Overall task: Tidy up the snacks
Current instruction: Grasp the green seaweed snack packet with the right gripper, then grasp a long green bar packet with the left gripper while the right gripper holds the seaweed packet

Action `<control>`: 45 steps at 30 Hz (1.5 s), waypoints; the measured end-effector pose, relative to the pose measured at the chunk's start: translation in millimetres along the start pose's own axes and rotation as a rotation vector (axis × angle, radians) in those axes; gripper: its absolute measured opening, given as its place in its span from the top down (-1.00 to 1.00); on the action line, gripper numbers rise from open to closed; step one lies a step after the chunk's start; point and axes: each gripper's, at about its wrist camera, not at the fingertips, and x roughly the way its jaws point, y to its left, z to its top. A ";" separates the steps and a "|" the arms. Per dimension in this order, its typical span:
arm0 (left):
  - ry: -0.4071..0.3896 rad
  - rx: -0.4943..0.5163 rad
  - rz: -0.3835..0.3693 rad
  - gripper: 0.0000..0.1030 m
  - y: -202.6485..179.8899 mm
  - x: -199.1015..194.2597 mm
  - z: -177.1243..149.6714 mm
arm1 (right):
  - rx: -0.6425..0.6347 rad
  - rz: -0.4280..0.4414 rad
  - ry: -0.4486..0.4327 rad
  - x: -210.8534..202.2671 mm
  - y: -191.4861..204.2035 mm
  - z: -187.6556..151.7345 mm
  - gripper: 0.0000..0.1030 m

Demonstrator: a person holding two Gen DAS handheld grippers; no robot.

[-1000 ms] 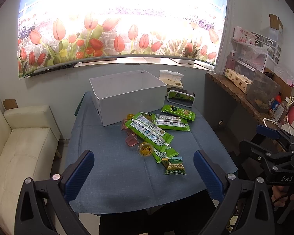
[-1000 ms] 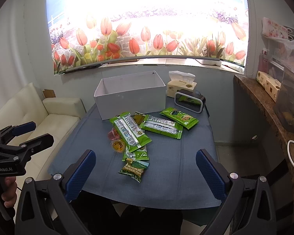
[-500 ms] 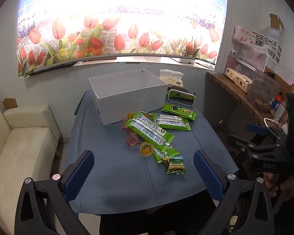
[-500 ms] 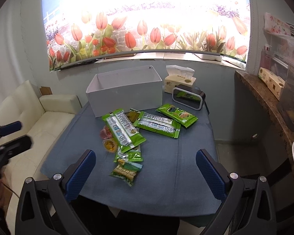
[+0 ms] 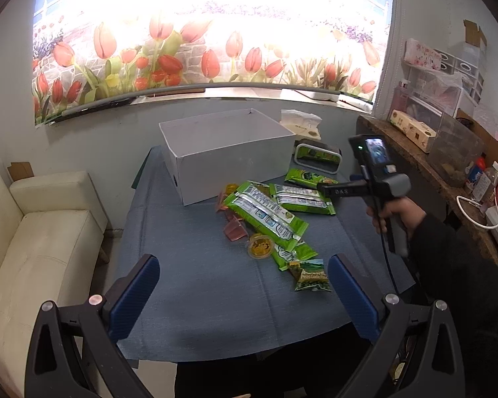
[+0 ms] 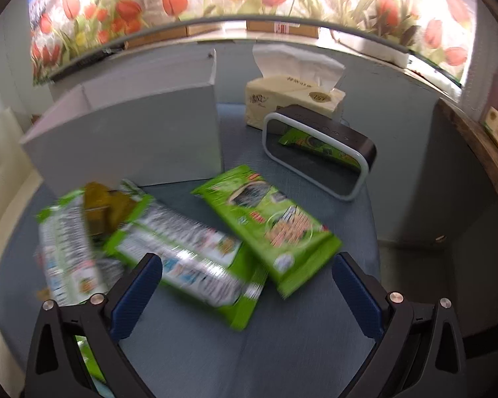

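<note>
On the blue worktop [image 5: 189, 282], snacks are heaped before an empty white box [image 5: 229, 152].
From the left wrist, the left tool [image 5: 242, 298] is held wide and empty, back from the pile; from the right wrist, the right tool [image 6: 245, 285] is spread wide over a green packet [image 6: 196, 255]. A first pick is judged under way; closing on that packet is called for next.

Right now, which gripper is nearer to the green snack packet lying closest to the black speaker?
Right. The right gripper hovers open just in front of the green snack packet, low over the table. The left gripper hangs back at the table's near edge, open.
</note>
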 end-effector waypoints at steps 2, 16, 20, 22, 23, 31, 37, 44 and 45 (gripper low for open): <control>0.006 -0.002 0.013 -1.00 2.9 3.1 -2.0 | -0.034 -0.031 0.043 25.9 -6.3 13.4 -1.00; 0.085 -0.041 0.049 -1.00 20.1 37.5 -7.5 | -0.172 0.036 0.157 87.9 -9.6 38.6 -0.63; 0.109 -0.061 0.033 -1.00 19.0 48.1 -8.9 | -0.146 0.063 0.149 83.5 -14.4 34.1 -0.55; 0.117 -0.065 0.031 -1.00 18.0 53.3 -9.3 | -0.159 0.064 0.137 76.4 -13.0 29.3 -0.54; 0.118 -0.066 0.030 -1.00 16.6 56.5 -9.4 | -0.166 0.058 0.125 72.6 -12.6 29.5 -0.54; 0.116 -0.115 0.013 -1.00 6.5 90.9 4.4 | -0.111 0.032 0.032 3.2 -10.8 0.7 -0.53; 0.118 -0.135 0.058 -1.00 -13.2 143.8 23.7 | 0.007 0.042 -0.011 -72.0 -22.3 -37.9 -0.53; 0.203 -0.221 0.209 -1.00 -44.0 216.2 44.6 | 0.167 0.099 -0.050 -121.0 -17.8 -101.1 -0.53; 0.223 -0.244 0.241 -1.00 -47.5 225.7 46.0 | 0.182 0.100 -0.053 -125.7 -16.6 -108.5 -0.53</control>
